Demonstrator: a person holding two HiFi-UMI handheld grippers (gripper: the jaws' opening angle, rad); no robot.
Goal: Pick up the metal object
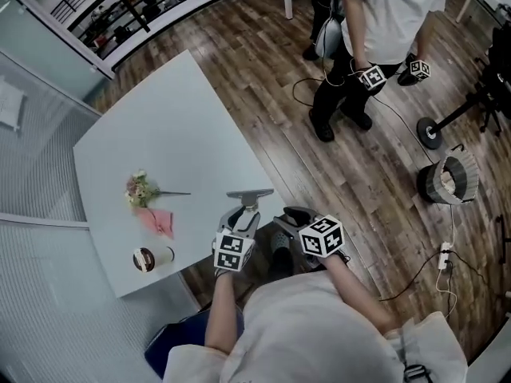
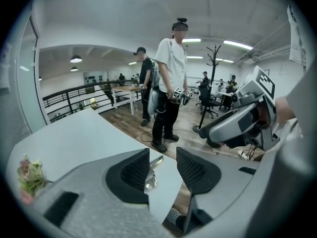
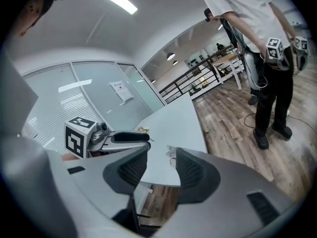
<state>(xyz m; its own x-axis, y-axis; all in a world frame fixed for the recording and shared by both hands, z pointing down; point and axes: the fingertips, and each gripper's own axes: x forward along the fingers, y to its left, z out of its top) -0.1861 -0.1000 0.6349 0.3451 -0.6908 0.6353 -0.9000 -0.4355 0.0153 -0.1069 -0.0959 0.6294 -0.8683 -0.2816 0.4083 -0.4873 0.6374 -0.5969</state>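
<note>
Showing the metal object [image 1: 249,192] lying at the near edge of the pale surface [image 1: 176,118], close to its corner. Holding the left claw [image 1: 247,211] just behind the object and pointing at it, opened to a moderate gap and gripping nothing; in the left gripper view, framing the object [image 2: 150,178] within that gap, close beside the left jaw, without showing whether touching. Holding the right claw [image 1: 292,214] beside the left one, off the surface edge and above the wooden floor [image 1: 359,182], also opened to a moderate gap and empty; in the right gripper view, sighting the object [image 3: 171,154] just past the jaw tips. Resting farther along the surface: 1 small bunch of flowers [image 1: 139,188], 1 pink paper piece [image 1: 158,220] and 1 cup [image 1: 151,258]. Standing on the floor beyond: 1 other person [image 1: 383,14] carrying 2 more marker cubes [image 1: 372,78].
</note>
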